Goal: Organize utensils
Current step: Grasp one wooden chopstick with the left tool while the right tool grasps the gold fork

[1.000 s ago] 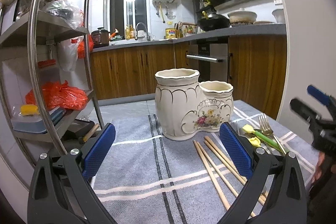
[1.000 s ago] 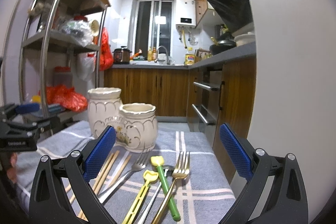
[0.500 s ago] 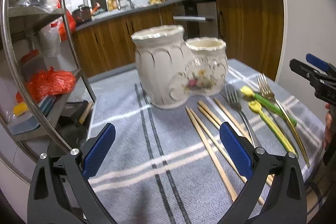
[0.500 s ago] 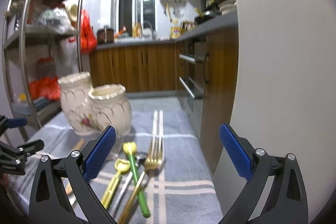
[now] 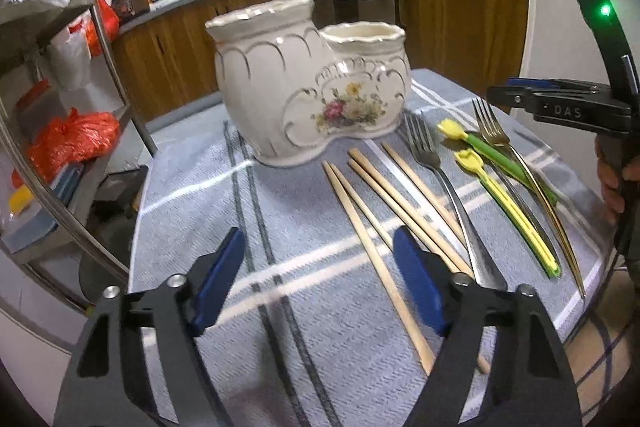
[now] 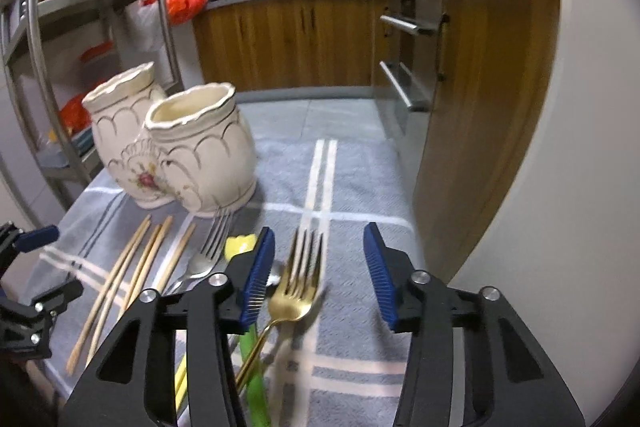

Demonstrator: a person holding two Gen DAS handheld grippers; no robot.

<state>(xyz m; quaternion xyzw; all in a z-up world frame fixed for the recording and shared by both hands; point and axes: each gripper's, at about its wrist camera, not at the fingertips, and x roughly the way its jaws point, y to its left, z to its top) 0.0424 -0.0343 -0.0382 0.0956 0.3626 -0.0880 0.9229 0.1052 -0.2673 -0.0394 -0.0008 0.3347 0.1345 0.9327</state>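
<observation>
A cream ceramic two-pot utensil holder (image 5: 308, 79) stands at the back of a grey striped cloth (image 5: 280, 227); it also shows in the right wrist view (image 6: 192, 151). In front lie several wooden chopsticks (image 5: 376, 211), a silver fork (image 5: 436, 163), a gold fork (image 6: 296, 279), a green-handled utensil (image 5: 504, 159) and a yellow one (image 5: 508, 211). My left gripper (image 5: 320, 283) is open and empty, low over the cloth by the chopsticks. My right gripper (image 6: 320, 275) is open, with the gold fork's head between its jaws, not touched.
A metal shelf rack (image 5: 80, 75) with bags and boxes stands left of the table. Wooden kitchen cabinets (image 6: 304, 43) and an oven (image 6: 404, 67) lie behind. A white wall (image 6: 580, 147) is close on the right. The cloth's right edge (image 5: 592, 267) drops off.
Both grippers have tilted down and moved closer to the table. Both have narrowed their opening somewhat. The right gripper now straddles the gold fork; the left sits over the chopsticks.
</observation>
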